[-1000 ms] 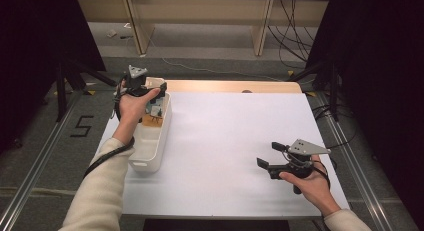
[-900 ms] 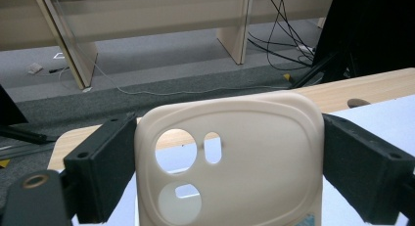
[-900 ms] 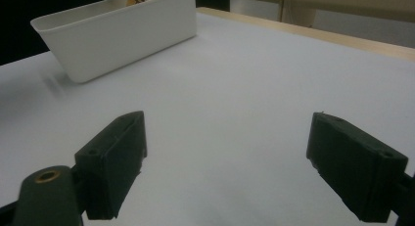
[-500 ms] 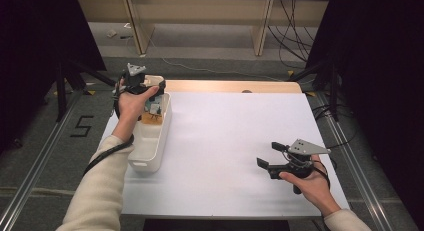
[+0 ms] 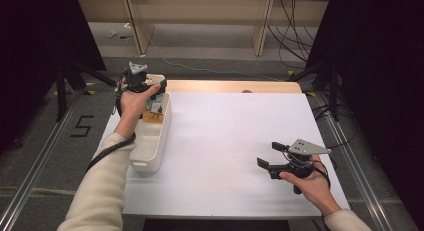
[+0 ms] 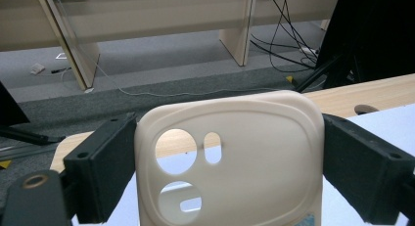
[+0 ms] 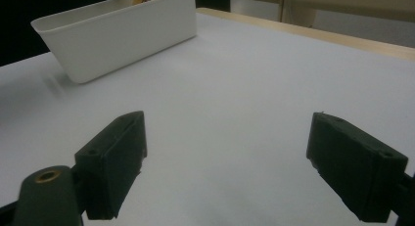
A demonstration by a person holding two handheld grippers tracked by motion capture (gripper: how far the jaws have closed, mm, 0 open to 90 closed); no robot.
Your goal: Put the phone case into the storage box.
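A cream phone case (image 6: 244, 162) with round camera cut-outs stands upright between the black jaws of my left gripper (image 6: 227, 138), and both pads press on its sides. In the high view the left gripper (image 5: 148, 84) is held above the far end of a white bin (image 5: 146, 150) at the table's left. My right gripper (image 5: 268, 154) rests low over the white table (image 5: 225, 126) near its front right, jaws wide apart. In the right gripper view, the right gripper (image 7: 227, 138) has nothing but bare tabletop between its fingers.
The white bin (image 7: 122, 33) holds some small items (image 5: 155, 108) at its far end. A wooden strip (image 5: 235, 86) runs along the table's far edge. Beyond it are wooden furniture legs and cables on a grey floor (image 6: 161, 74). Dark stands flank both sides.
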